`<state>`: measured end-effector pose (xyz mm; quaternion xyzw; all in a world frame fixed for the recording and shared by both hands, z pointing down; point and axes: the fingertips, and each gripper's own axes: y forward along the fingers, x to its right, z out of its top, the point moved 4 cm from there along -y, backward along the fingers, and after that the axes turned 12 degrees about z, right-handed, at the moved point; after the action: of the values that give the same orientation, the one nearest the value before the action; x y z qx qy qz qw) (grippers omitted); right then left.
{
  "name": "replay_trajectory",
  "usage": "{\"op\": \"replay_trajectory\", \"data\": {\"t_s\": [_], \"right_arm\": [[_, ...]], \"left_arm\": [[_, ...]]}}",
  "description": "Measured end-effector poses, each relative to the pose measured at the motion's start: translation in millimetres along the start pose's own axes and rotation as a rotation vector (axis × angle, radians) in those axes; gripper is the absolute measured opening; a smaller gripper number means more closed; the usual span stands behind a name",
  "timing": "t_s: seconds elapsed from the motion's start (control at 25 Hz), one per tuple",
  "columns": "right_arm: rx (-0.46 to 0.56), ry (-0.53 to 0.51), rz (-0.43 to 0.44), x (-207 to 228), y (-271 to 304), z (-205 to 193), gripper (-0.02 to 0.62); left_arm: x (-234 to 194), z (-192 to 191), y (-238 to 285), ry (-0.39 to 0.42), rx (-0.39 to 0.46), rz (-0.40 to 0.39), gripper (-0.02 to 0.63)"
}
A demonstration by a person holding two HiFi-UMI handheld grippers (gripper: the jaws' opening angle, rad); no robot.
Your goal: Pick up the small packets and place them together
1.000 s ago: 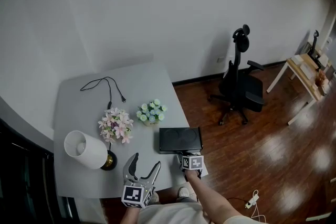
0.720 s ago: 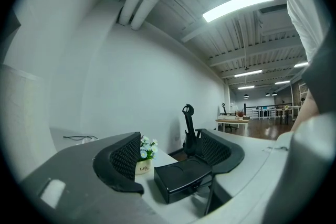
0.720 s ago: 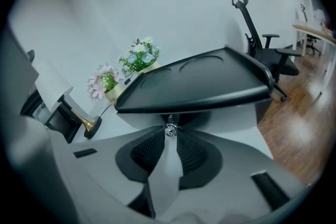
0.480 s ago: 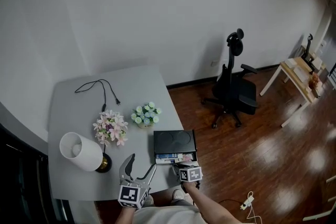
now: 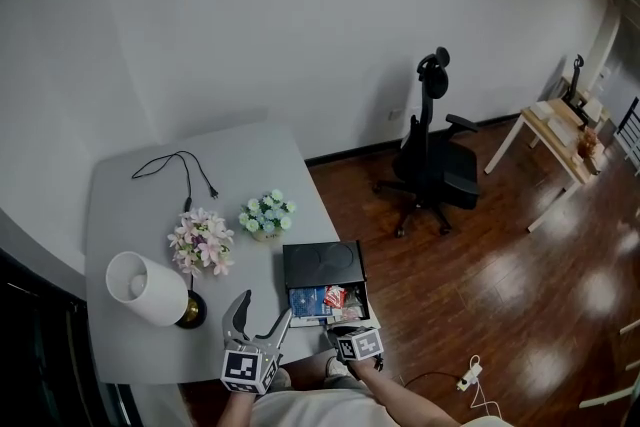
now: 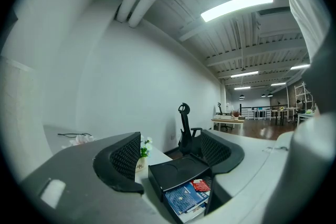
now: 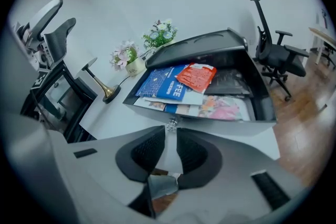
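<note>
White walls and a dark wooden floor (image 5: 520, 295) surround our grey bench (image 5: 130, 215), with a black office chair (image 5: 430, 155) standing off its right edge. Along the left edge we see a white lamp (image 5: 145, 287) near the front corner and a black cable (image 5: 180, 170) farther back. Pink flowers (image 5: 200, 242) and a small pot of blue-white flowers (image 5: 265, 212) sit mid-bench.

At the right edge, close to the near right corner, a black box (image 5: 320, 265) has its drawer (image 7: 262, 107) drawn out toward the near edge. The small packets lie inside it. A blue packet (image 7: 163, 84) is on the left, a red packet (image 7: 197, 76) overlaps it at the back, and a pink packet (image 7: 226, 107) lies flat toward the right.

Our right gripper (image 7: 171, 131) points down at the drawer front, its fingers (image 7: 149, 152) closed together on the little metal knob (image 7: 170, 124) there.

Our left gripper (image 6: 170, 149) hovers level over the near edge, left of the box. Its fingers (image 6: 126, 157) are spread wide and hold nothing.
</note>
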<state>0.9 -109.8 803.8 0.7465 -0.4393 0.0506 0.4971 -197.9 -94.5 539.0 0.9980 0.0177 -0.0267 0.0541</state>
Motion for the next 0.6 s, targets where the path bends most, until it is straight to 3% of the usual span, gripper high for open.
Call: {"op": "replay_trajectory", "data": {"t_s": [0.08,0.2,0.32,0.4,0.48,0.56,0.6], "right_arm": [[0.010,-0.057,-0.014,-0.2,-2.6,2.7,0.064],[0.055,-0.116,-0.019,-7.5,-15.9,8.0,0.114],[0.202,-0.152,0.031,-24.3,-43.7,32.4,0.114],[0.376,-0.220,0.081,-41.0,-71.5,63.6,0.114],[0.631,-0.319,0.138,-62.6,-110.3,100.7,0.114],[0.859,-0.391,0.162,-78.7,-149.9,133.3,0.113],[0.924,-0.414,0.158,-83.0,-165.0,146.0,0.114]], "left_arm": [[0.5,-1.9,-0.9,-0.003,-0.003,0.004,0.344],[0.5,-1.7,-1.9,-0.008,0.000,0.008,0.344],[-0.6,-0.1,-2.1,-0.009,0.005,0.015,0.344],[-1.3,1.3,-0.8,-0.015,0.010,0.021,0.344],[-1.2,4.2,0.2,-0.020,0.021,0.023,0.344],[-0.4,8.9,1.4,-0.022,0.034,0.022,0.344],[-0.3,10.9,2.4,-0.022,0.040,0.022,0.344]]}}
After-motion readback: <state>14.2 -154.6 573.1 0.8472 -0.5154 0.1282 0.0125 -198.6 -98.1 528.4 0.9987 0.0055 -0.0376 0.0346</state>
